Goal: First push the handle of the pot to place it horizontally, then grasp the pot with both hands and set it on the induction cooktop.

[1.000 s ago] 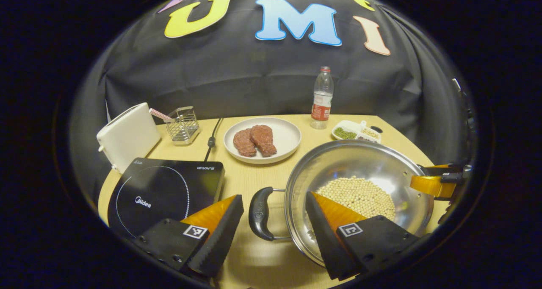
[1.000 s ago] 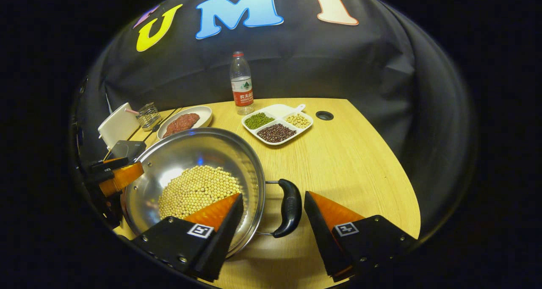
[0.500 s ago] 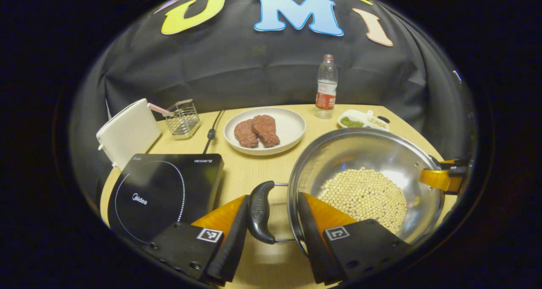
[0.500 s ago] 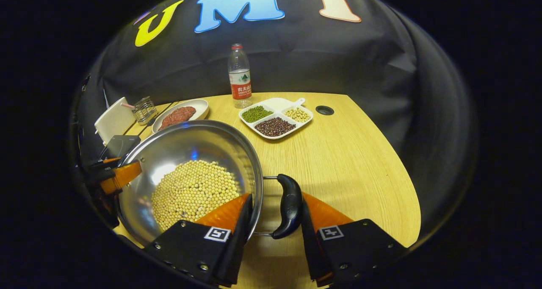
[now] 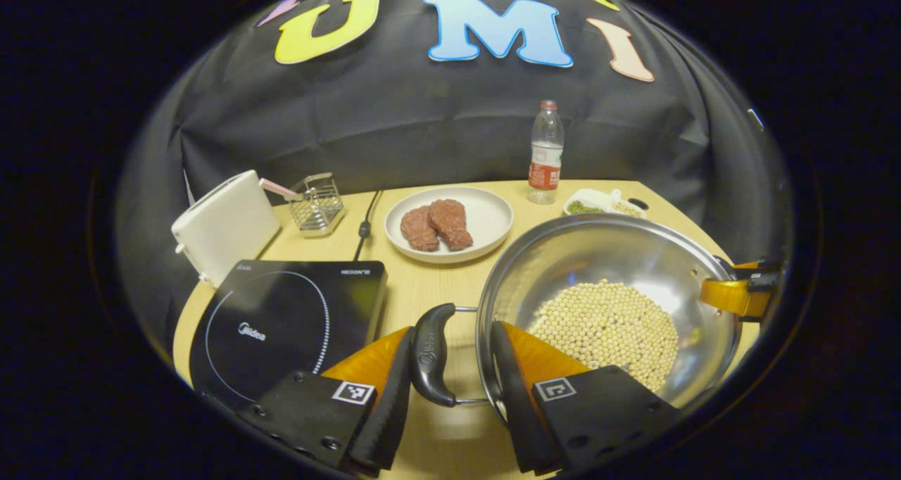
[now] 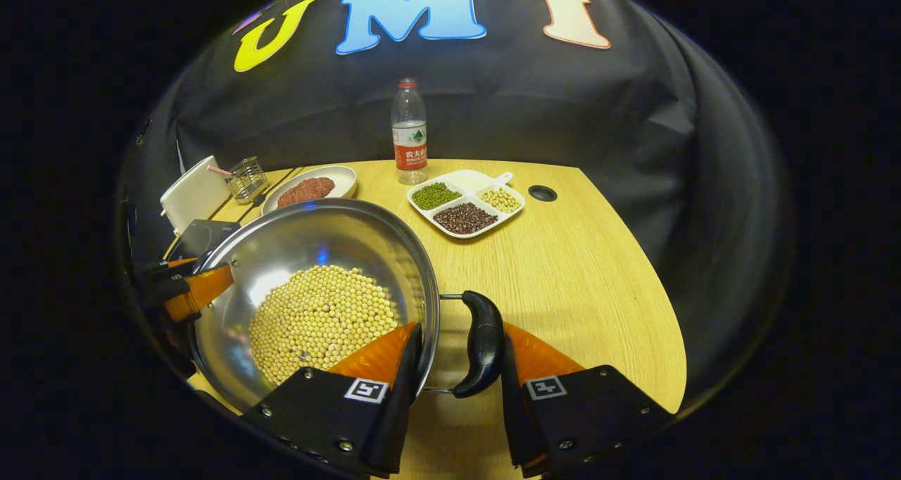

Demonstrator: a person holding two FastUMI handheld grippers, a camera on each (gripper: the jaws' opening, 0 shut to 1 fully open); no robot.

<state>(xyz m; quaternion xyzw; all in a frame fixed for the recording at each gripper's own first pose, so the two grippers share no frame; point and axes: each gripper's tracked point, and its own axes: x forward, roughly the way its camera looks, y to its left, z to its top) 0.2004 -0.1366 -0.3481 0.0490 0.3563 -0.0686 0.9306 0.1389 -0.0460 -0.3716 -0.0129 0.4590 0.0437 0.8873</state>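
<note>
Left gripper view | left tongs [image 5: 450, 388] clamp the round steel pot's [image 5: 605, 255] black left handle [image 5: 431, 353] | right tongs [image 6: 457, 381] clamp its black right handle [image 6: 484, 343] | pot of pale beans sits over the wooden worktop [image 6: 584, 283] | black induction cooktop [image 5: 281, 321] lies just left of the left tongs, nearer that hand

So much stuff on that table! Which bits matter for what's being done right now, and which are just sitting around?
In use:
- pot of beans, held by both handles
- left handle
- right handle
- left gripper
- right gripper
- induction cooktop, the destination

Just lying about:
- plate of meat
- water bottle
- divided bean dish
- white toaster
- wire basket
</note>
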